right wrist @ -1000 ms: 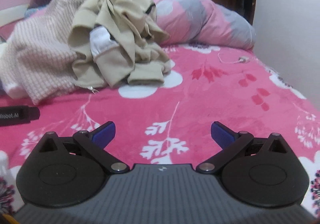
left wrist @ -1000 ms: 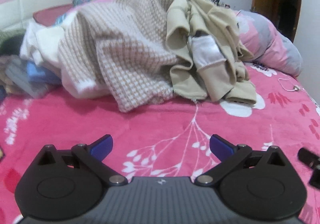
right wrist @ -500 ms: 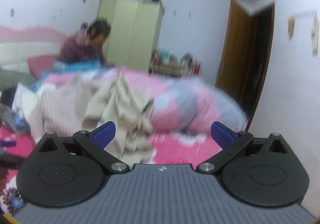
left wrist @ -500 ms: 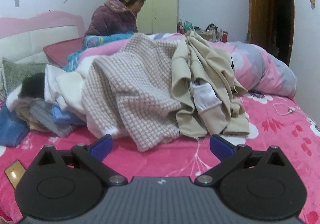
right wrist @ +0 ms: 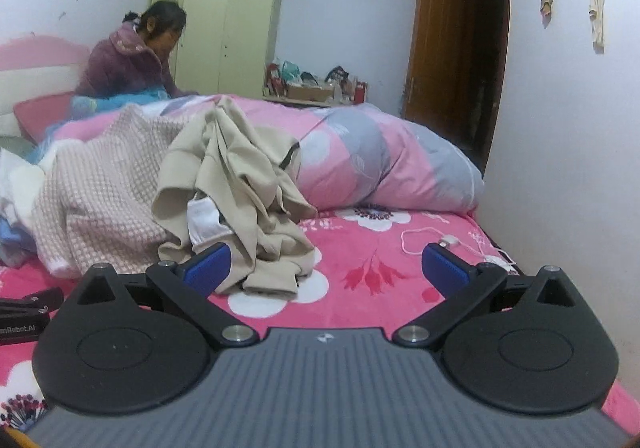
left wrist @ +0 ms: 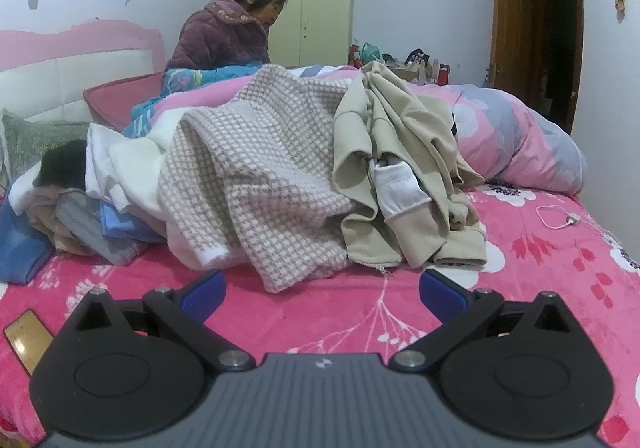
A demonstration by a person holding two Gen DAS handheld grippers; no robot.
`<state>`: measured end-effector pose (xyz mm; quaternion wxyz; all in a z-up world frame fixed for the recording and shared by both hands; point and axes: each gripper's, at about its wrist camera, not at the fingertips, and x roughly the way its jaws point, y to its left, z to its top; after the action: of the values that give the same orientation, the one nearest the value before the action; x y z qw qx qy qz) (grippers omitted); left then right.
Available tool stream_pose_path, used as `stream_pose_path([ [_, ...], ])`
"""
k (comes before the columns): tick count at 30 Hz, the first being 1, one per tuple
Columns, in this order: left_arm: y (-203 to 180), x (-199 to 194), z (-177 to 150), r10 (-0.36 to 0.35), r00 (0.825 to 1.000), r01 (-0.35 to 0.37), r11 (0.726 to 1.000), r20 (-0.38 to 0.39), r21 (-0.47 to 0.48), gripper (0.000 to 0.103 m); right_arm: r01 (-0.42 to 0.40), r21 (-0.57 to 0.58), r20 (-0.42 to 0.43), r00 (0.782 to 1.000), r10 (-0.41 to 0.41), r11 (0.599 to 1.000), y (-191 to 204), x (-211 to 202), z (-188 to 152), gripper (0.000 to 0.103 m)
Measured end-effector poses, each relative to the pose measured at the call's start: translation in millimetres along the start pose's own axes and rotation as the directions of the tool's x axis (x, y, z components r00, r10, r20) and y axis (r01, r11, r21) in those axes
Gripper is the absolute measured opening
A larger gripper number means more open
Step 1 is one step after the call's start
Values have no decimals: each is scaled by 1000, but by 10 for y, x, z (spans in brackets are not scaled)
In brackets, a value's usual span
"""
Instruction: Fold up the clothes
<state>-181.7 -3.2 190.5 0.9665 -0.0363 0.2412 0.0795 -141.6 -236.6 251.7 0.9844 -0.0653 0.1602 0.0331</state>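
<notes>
Both tools are spread wide and holding nothing. The left tool (left wrist: pixel 322 290) hangs over the hot pink floral fleece bedspread (left wrist: pixel 360 312), pointing at the laundry heap. The right tool (right wrist: pixel 325 265) sits a bit further right, its blue left pad lined up in front of the heap's near edge, though it doesn't look like it's touching anything.

So folding hasn't started; this looks like the pick-a-garment stage. Best guess for the next move: go in on the crumpled beige sweatshirt-type garment with ribbed cuffs (left wrist: pixel 404 176), since it's on top and nearest. It'll need to be pinched at two spots, lifted off the pile, then spread flat on the open pink area in front before any fold makes sense.

The beige piece is a proper mess: bunched into tall folds with a white inner lining or pocket (left wrist: pixel 398 184) poking out and a cuff draped down onto the bedspread. It leans against the pink-and-white checked knit garment (left wrist: pixel 256 176), which slumps to its left. Further left are white, blue and grey clothes (left wrist: pixel 100 208), loosely stacked. Grabbing the beige one could drag the knit along.

Behind it all lies a rolled pink and grey floral duvet (right wrist: pixel 380 164), and a person in a purple padded jacket (left wrist: pixel 224 32) sits by the headboard.
</notes>
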Motion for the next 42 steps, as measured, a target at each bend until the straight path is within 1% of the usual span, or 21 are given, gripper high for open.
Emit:
stream_pose_path([
  [4,-44,63,6,-1,1000,1,1000,-7,2,103,37,-21,3,999,-37,999,13,26,-39,102],
  [9,-87,143,15,8,1000,-8,1000,-10,5,103,40,-11,-1,999,-40,999,-71,51,-54,102],
  [12,-64,200,37,7,1000,-7,1000,-8,16,103,23,-2,-1,1000,-23,1000,-95,105,-58,102],
  [14,13,225,121,14,1000,-13,999,-15,32,103,-12,14,5,1000,12,1000,-166,153,-12,102],
  [16,157,164,253,32,999,-32,998,14,45,103,-53,58,27,998,51,997,-363,132,111,102],
  [18,347,6,437,130,989,-134,989,72,60,103,-87,101,63,995,81,991,-604,73,253,102],
  [20,576,-198,679,177,978,-186,979,114,78,103,-108,129,123,988,92,986,-919,-57,399,102],
  [23,825,-557,998,220,963,-232,971,156,64,103,-101,157,206,976,67,982,-1446,-305,591,102],
  [25,986,-795,1209,246,952,-260,964,183,53,103,-77,193,235,972,30,978,-1810,-508,721,102],
  [27,1020,-1005,1380,216,955,-228,973,201,39,103,-52,223,272,962,-11,973,-2114,-743,858,102],
  [28,1034,-1110,1467,201,956,-213,977,212,33,103,-36,241,301,953,-39,970,-2249,-891,938,102],
  [29,1020,-1225,1562,186,954,-201,979,236,41,103,-22,254,331,941,-65,967,-2368,-1045,1024,102],
  [31,981,-1397,1723,161,947,-183,982,278,55,103,1,257,399,911,-107,966,-2531,-1361,1212,102],
  [32,957,-1459,1791,150,944,-176,983,295,61,103,18,249,429,894,-127,968,-2565,-1500,1298,102],
  [33,932,-1518,1858,140,940,-168,983,312,67,103,37,241,446,883,-144,970,-2571,-1607,1373,102],
  [34,902,-1539,1911,122,940,-153,985,318,74,103,44,232,449,881,-147,972,-2545,-1640,1414,102],
  [35,886,-1534,1937,105,940,-135,988,324,70,103,39,220,446,885,-136,975,-2495,-1624,1428,102],
  [38,852,-1347,1915,40,947,-59,997,320,52,103,21,183,435,895,-100,983,-2326,-1533,1452,102],
  [40,821,-983,1835,24,958,-29,1000,287,13,103,-16,158,419,907,-52,987,-2099,-1248,1376,102],
  [41,803,-764,1786,14,964,-13,1000,267,-4,103,-44,147,400,916,-19,988,-1944,-1023,1317,102],
  [42,777,-488,1691,22,969,-18,1000,245,-22,103,-75,133,376,926,19,988,-1786,-778,1251,102],
])
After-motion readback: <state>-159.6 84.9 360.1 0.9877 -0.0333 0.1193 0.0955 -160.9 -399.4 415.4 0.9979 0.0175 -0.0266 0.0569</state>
